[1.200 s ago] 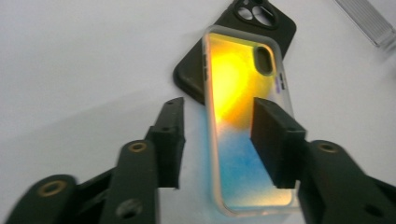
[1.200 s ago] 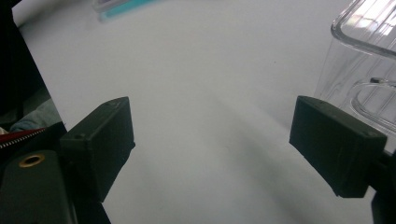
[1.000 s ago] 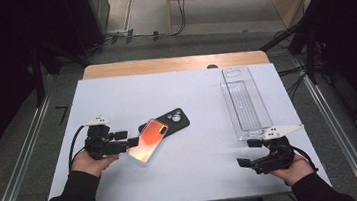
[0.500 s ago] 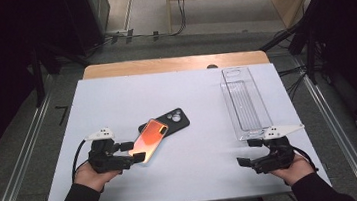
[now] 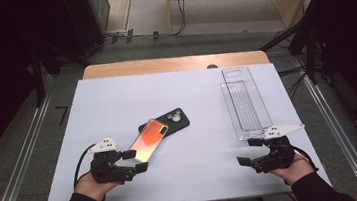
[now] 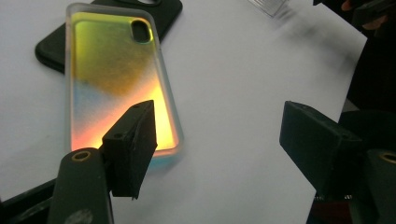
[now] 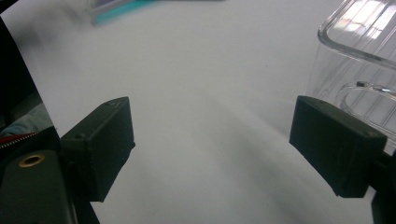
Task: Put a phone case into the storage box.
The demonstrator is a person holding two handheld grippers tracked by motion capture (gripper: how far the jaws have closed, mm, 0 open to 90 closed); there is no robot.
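An iridescent orange-to-yellow phone case (image 5: 149,139) (image 6: 116,79) lies flat on the white table (image 5: 192,104), its far end resting over a black phone case (image 5: 172,119) (image 6: 56,44). My left gripper (image 5: 133,161) (image 6: 224,149) is open just at the near end of the iridescent case; one jaw hangs over the case's near corner, the other over bare table. A clear plastic tray (image 5: 244,101) (image 7: 359,60) stands at the right. My right gripper (image 5: 246,152) (image 7: 210,154) is open with nothing between its jaws, just short of the tray's near end.
A wooden strip (image 5: 172,64) runs along the table's far edge. Metal rails (image 5: 26,156) flank the table on both sides. Cables (image 5: 179,30) lie on the floor beyond it.
My left gripper has drawn back toward the person and down the table, from beside the iridescent case to its near end. The right gripper has stayed put.
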